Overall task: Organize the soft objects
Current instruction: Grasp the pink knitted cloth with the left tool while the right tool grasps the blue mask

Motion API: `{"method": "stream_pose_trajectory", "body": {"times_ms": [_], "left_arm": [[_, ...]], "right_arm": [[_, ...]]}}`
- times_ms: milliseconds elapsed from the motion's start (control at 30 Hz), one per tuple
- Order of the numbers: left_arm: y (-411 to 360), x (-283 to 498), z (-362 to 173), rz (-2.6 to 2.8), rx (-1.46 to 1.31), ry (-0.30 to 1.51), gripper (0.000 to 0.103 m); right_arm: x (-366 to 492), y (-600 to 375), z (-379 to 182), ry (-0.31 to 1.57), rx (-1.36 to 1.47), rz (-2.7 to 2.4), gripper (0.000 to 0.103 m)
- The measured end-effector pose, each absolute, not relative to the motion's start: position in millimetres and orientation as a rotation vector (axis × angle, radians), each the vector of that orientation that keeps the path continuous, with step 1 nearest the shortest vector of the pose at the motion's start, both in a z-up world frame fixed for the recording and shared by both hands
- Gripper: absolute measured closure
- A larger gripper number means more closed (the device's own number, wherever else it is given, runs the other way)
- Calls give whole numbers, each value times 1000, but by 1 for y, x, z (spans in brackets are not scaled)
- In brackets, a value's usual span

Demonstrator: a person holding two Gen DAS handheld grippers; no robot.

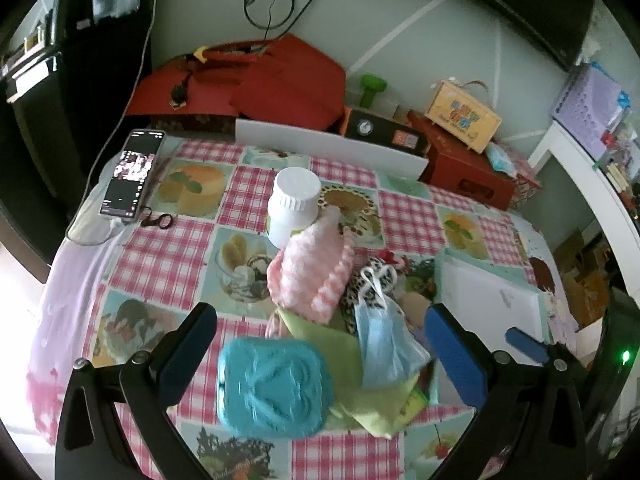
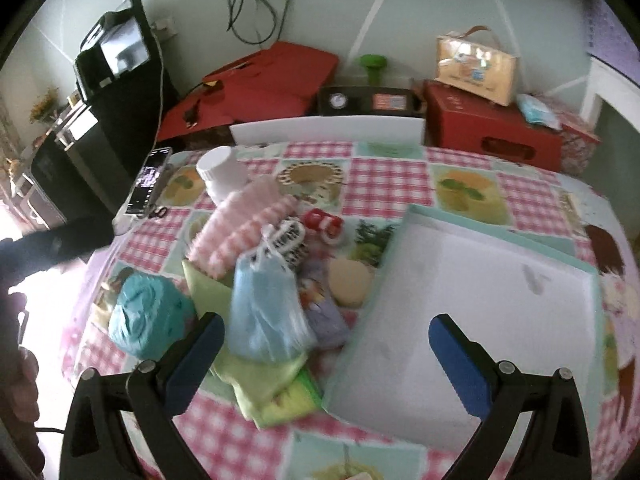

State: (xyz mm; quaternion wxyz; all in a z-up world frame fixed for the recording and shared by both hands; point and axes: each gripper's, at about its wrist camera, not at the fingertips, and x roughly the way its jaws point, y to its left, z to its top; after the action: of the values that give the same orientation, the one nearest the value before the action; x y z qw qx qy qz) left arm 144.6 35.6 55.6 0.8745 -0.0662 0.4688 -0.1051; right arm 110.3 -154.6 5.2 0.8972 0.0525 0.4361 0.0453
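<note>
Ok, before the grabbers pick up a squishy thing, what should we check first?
1. Left gripper open: ok, fingers spread wide.
2. Right gripper open: ok, holding nothing.
3. Teal yarn ball between the left fingers: ok, though a bit blurry.
4. White tray has room: ok, nothing lies inside it.
5. Pile easy to separate: not ok, the blue face mask lies on the green cloth, and the pink knit piece leans on the white jar.
6. Grabbers won't bump each other: cannot tell, they are close together.
</note>
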Motion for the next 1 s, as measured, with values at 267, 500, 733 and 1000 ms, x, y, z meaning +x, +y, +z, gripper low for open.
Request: {"method": "stream_pose_trajectory", "body": {"times_ms": [267, 500, 733, 1000], "left_arm": [[23, 192, 19, -107, -138, 1131, 0], [10, 211, -10, -79, -101, 1140, 0], [3, 217, -25, -85, -68, 1156, 1], [-1, 218, -23, -95, -54, 1115, 10]], "right_arm": [[145, -131, -14, 948, 110, 170, 0], [155, -122, -36, 982, 100, 225, 14], [161, -118, -54, 1017, 113, 252, 25], [156, -114, -56, 1020, 104, 271, 49]]}}
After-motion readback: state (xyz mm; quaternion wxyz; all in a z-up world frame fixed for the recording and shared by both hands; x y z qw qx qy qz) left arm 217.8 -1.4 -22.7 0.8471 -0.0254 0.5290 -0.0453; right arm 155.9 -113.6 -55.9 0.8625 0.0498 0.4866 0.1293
